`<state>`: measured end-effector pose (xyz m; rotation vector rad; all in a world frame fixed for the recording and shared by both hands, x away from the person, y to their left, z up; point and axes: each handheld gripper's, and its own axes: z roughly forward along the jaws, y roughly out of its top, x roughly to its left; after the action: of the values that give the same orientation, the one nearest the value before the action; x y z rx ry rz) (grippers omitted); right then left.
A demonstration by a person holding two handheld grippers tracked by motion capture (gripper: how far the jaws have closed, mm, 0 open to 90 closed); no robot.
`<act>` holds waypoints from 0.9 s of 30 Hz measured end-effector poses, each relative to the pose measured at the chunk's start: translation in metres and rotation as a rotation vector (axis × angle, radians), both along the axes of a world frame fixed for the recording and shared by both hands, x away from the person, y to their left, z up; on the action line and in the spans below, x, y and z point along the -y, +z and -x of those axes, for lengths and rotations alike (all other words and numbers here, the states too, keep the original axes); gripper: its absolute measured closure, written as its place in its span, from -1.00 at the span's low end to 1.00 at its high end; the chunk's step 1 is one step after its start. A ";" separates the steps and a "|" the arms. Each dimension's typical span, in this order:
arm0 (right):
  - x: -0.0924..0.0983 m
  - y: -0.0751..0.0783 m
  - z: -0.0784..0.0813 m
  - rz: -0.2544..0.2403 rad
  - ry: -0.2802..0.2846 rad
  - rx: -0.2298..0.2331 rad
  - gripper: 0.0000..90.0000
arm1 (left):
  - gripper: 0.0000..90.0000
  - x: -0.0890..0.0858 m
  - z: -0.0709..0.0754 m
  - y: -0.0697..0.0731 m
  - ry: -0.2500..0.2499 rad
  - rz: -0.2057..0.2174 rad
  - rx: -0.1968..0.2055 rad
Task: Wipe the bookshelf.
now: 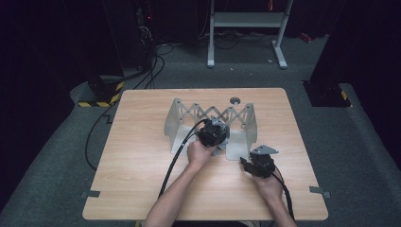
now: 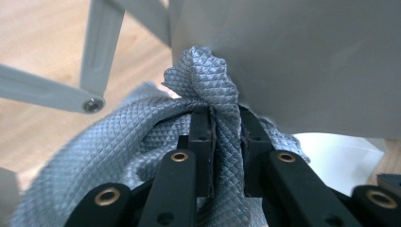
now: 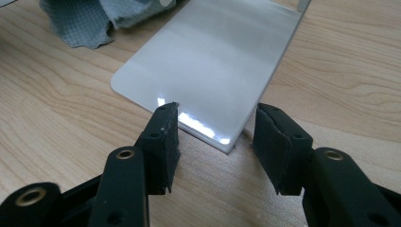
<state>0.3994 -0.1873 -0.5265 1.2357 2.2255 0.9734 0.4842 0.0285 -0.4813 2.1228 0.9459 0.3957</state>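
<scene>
High view shows a wooden table (image 1: 142, 156) with a grey metal expanding rack (image 1: 208, 116) standing on it, two upright end panels joined by a scissor lattice, each panel with a flat foot plate lying on the wood. The left gripper (image 1: 213, 133) is down between the panels, and the right gripper (image 1: 259, 164) sits at the near corner of the right foot plate (image 1: 236, 150).

Left gripper view has the jaws clamped on a grey waffle-weave cloth (image 2: 208, 90); a fold of it is pinched between the pads and bunches up above them, against the pale upright panel (image 2: 307, 61). The rest of the cloth spills loosely around the jaws, next to a lattice bar (image 2: 101, 42).

Right gripper view shows the jaws standing open, nothing between the pads, straddling the near edge of the shiny foot plate (image 3: 208, 71). A corner of the cloth (image 3: 80, 21) lies farther off on the wood.

The work in hand looks like wiping the rack with the cloth while the other gripper steadies it. The cloth is light, soft and limp: it will drape and drag, so a pinch on a gathered fold, as now, holds better than a single edge. The rack is stiff sheet metal, smooth and probably slippery, and its lattice may let it slide or fold; the thin plate edge is the obvious place to grip or press it down.
</scene>
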 end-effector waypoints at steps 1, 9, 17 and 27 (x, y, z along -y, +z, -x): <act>0.000 0.000 0.000 0.000 0.000 0.000 0.14 | 0.75 -0.001 0.002 0.005 -0.004 0.007 0.013; 0.000 0.000 0.000 0.000 0.000 0.000 0.14 | 0.75 -0.005 0.023 0.052 -0.034 0.070 0.127; 0.000 0.000 0.000 0.001 -0.001 0.000 0.13 | 0.74 -0.005 0.043 0.061 -0.064 0.063 0.167; 0.000 0.000 0.000 0.000 -0.001 -0.002 0.13 | 0.74 0.000 0.024 0.029 -0.045 0.043 0.072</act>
<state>0.3993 -0.1872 -0.5264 1.2378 2.2260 0.9725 0.4600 0.0289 -0.4520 2.0727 0.8573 0.4223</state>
